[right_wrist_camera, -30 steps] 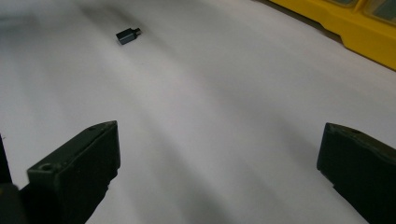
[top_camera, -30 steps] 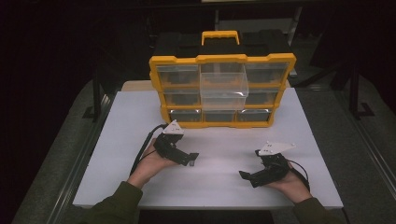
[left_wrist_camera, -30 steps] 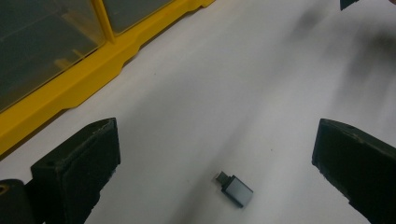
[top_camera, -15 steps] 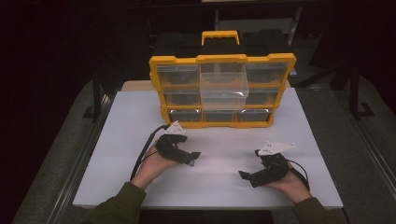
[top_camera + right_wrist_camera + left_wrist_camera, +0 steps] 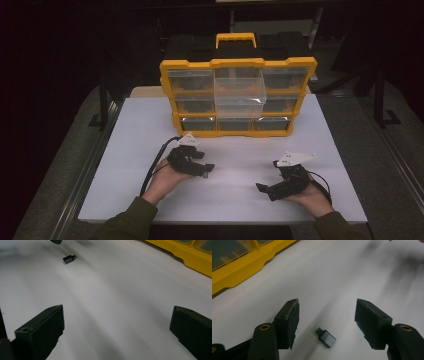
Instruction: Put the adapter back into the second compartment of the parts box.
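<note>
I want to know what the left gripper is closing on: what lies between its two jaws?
A small dark adapter lies on the white table between the left gripper's jaws, touching neither, in the left gripper view. The jaws have just been closing.

The white surface [image 5: 140,150] lies open between the two hands and out to both side edges. At its far edge the yellow organizer case [image 5: 239,97] stands upright and blocks the way forward. A small dark adapter [image 5: 326,338] lies on the surface between the left gripper [image 5: 325,315] fingers [image 5: 292,322], with room on either side of it.
</note>
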Motion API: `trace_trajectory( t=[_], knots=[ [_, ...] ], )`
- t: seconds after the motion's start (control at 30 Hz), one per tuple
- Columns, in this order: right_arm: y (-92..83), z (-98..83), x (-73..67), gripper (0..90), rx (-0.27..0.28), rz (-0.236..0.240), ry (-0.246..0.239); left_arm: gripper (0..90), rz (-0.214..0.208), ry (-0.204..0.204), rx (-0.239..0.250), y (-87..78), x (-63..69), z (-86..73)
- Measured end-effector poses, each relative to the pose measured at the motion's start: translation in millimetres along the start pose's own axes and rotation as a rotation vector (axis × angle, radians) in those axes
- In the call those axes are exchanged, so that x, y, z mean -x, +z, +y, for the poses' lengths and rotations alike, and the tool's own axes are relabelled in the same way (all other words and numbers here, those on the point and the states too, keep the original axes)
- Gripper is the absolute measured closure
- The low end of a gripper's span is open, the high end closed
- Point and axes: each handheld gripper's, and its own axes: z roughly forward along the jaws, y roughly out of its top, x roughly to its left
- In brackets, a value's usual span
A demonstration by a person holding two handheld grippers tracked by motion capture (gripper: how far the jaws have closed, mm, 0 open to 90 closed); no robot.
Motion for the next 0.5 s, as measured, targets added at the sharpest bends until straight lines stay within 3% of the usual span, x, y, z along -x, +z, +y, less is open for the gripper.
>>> trace_trajectory(
  t=[0.5],
  knots=[
    [-0.2,-0.6,0.0,0.0,-0.001,0.002,-0.002,49.4,0.003,-0.038,-0.059,9.7,2.2,-7.7]
  ],
)
